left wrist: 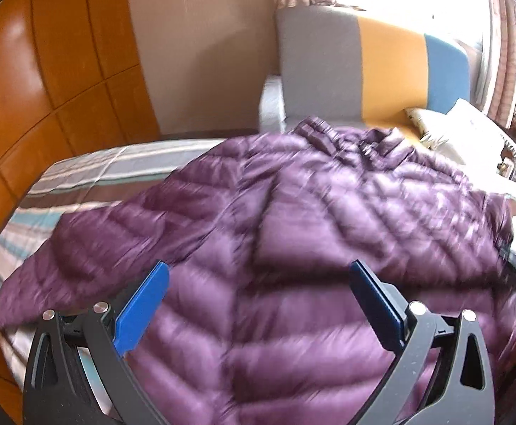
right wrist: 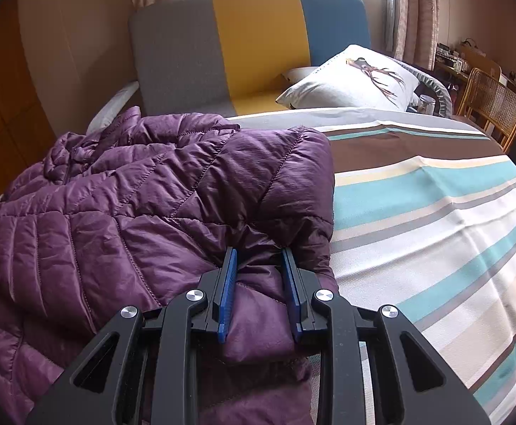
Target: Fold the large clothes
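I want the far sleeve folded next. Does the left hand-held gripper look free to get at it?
Probably yes: the left hand-held gripper is open and empty above the purple jacket, and nothing lies across the sleeve.

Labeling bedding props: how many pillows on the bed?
2. A deer-print pillow leans near the striped headboard, and a second pillow lies mostly hidden behind it. More could be hidden under the purple down jacket.

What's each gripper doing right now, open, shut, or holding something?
Left gripper: open, above the purple jacket, nothing between its pads.
Right gripper: shut on a bunched fold of the purple jacket.
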Available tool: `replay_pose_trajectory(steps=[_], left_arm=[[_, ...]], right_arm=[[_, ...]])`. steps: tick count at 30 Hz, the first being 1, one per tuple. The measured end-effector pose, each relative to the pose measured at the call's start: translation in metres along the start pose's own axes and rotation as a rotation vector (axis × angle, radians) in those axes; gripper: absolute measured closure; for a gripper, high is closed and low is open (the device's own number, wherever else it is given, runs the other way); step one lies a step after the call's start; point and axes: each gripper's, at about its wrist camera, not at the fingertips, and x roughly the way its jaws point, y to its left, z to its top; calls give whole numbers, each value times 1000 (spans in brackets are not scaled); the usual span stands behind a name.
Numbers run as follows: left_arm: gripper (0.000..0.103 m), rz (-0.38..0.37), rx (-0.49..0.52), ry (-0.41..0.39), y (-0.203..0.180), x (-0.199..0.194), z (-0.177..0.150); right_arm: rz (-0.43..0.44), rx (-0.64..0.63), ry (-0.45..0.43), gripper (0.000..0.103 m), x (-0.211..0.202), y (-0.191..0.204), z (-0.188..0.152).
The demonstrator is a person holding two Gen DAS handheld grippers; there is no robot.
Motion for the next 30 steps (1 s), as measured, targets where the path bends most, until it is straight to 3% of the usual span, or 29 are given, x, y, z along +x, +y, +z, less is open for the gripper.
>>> replay_pose_trajectory(steps=[5, 8, 13, 20, 26, 30], left_arm=[[2, 24, 52, -8, -33, 35, 26], [3, 52, 49, 75, -36, 70, 27], [2, -36, -60, 155, -17, 99, 9], [2, -32, -58, 151, -19, 96, 9], [2, -82, -89, 140, 2, 73, 2], [2, -49, -72, 106, 17, 55, -2]], right_arm=[[-6, -4, -4, 76, 0, 0, -1], [-5, -4, -5, 76, 0, 0, -1], [-26, -22, 2, 76, 3, 4, -2], [-58, -47, 0, 76, 5, 9, -2], [-74, -57, -2, 76, 5, 10, -2], [-74, -57, -2, 76, 5, 9, -2]])
